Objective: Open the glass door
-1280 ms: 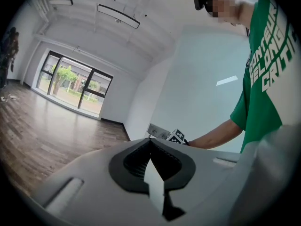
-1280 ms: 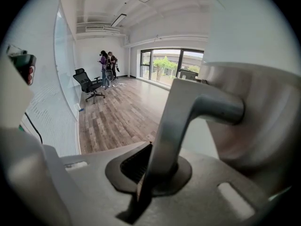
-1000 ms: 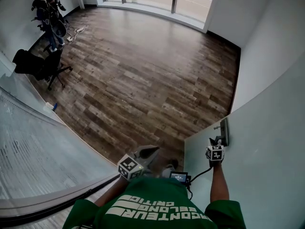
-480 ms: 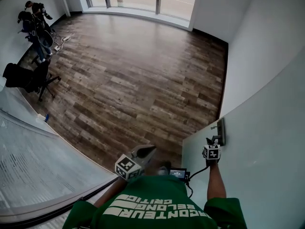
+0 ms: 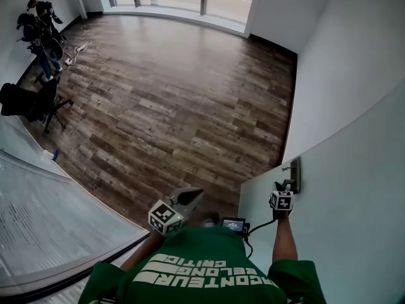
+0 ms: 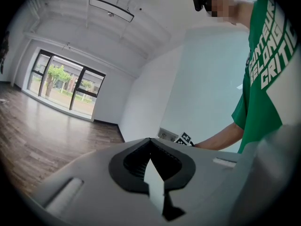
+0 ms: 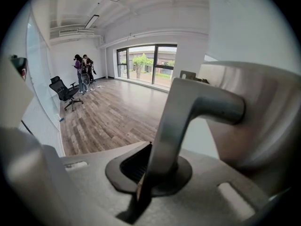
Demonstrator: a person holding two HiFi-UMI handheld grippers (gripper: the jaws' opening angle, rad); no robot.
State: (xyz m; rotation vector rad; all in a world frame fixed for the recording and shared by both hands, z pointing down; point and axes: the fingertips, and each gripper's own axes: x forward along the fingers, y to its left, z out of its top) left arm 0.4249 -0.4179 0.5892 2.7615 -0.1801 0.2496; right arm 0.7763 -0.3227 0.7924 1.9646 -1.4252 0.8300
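Opening the glass door by its handle

At lower middle of the head view, the left gripper (image 5: 195,195) hangs free near the person's green shirt (image 5: 202,274), its jaws together with nothing in them. Just right of it, the right gripper (image 5: 286,187) is squeezed onto the metal door handle (image 7: 188,112). The glass door (image 5: 354,201) fills the lower right. I think the step is swinging the door by the handle. The next move calls for a tight hold and a smooth swing along the door's curve. In the right gripper view, the handle's long bar runs from upper right down into the jaws at bottom middle.
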